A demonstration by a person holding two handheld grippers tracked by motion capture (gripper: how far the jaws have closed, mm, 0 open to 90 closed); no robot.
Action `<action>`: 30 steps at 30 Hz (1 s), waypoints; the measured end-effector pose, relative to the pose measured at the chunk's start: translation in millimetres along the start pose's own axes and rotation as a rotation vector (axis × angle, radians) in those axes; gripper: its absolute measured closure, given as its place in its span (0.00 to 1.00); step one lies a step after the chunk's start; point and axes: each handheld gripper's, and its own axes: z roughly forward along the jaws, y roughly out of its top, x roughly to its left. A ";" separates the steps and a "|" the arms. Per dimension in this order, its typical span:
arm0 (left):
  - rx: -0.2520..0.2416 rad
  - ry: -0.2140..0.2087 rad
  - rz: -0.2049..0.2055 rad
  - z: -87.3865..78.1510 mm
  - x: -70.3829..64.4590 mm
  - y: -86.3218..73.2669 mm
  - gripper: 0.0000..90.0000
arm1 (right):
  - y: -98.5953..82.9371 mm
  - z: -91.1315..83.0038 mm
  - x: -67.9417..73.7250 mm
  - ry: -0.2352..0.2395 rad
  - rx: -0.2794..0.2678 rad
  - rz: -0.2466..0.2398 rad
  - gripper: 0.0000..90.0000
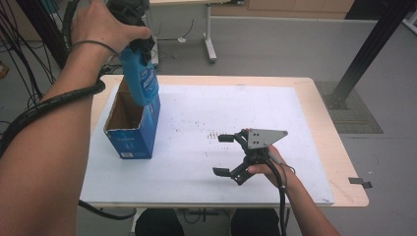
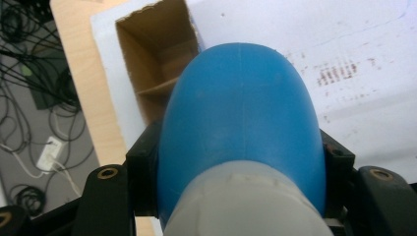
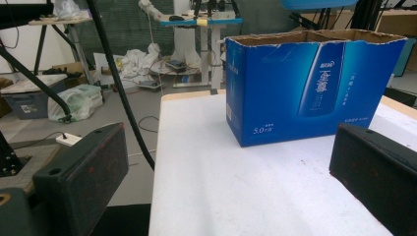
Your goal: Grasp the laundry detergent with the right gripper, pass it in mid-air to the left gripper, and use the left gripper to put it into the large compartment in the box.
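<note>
Two grippers, one job: left gripper [image 1: 140, 46] is clamped on the neck end of a blue bottle [image 1: 141, 78], bottle hanging bottom-down so it can drop straight into the open-top blue box [image 1: 132, 129]. Bottle sits above the box mouth, lower end about level with the rim at the far end; whether it is already inside I can't tell. In the left gripper view the jaws pinch the bottle [image 2: 241, 123] from both sides just below the pale cap [image 2: 246, 201], and the box cavity [image 2: 157, 73] with a cardboard divider lies off to one side, so some shift is probably needed. Box stands upright near the left edge of the white board [image 1: 221, 162], close to the table's [image 1: 344, 162] far left corner, mouth up, which suits a vertical drop. Right gripper [image 1: 227, 155] rests low near the board's front edge, jaws spread wide, holding nothing, well apart from the box; its view faces the box's long printed side [image 3: 314, 93]. Likely parked to steady the box if it tips.
</note>
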 end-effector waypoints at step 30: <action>0.058 0.033 -0.164 39.8 36.5 -2.2 0.42 | -0.2 -2.6 2.1 -0.010 0.006 0.005 0.01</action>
